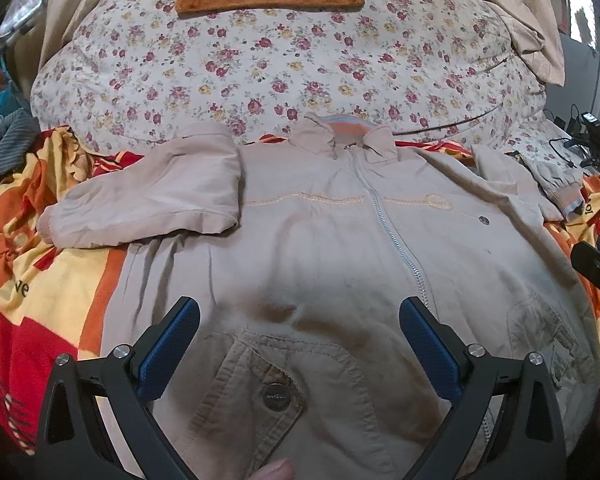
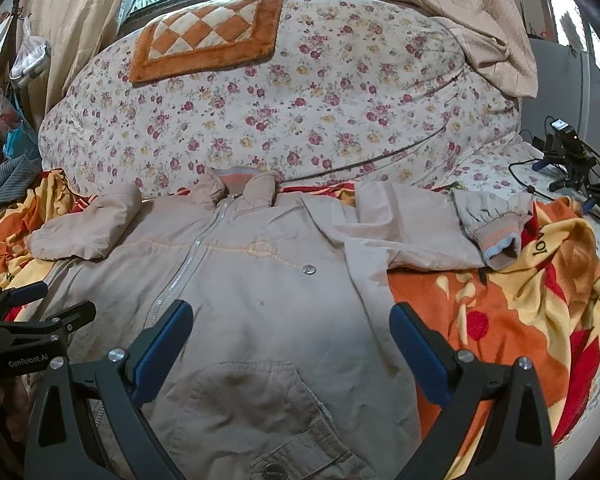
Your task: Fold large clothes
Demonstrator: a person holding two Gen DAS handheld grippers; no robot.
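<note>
A beige zip-up jacket (image 1: 320, 248) lies face up on the bed, collar (image 1: 344, 136) toward the far side, zipper closed. Its left sleeve (image 1: 152, 196) is folded in beside the chest. Its right sleeve (image 2: 412, 232) stretches out sideways, striped cuff (image 2: 496, 240) resting on the blanket. My left gripper (image 1: 300, 332) hovers open over the lower left pocket with its snap button (image 1: 276, 396). My right gripper (image 2: 292, 336) hovers open over the lower right front of the jacket (image 2: 260, 280), above a pocket (image 2: 260, 412). Neither holds any cloth.
An orange, red and yellow blanket (image 2: 500, 312) lies under the jacket. A rolled floral quilt (image 1: 280, 68) with an orange checkered mat (image 2: 208, 36) sits behind. Cameras and cables (image 2: 572, 156) stand at the far right. Striped grey cloth (image 1: 4, 148) lies at the left.
</note>
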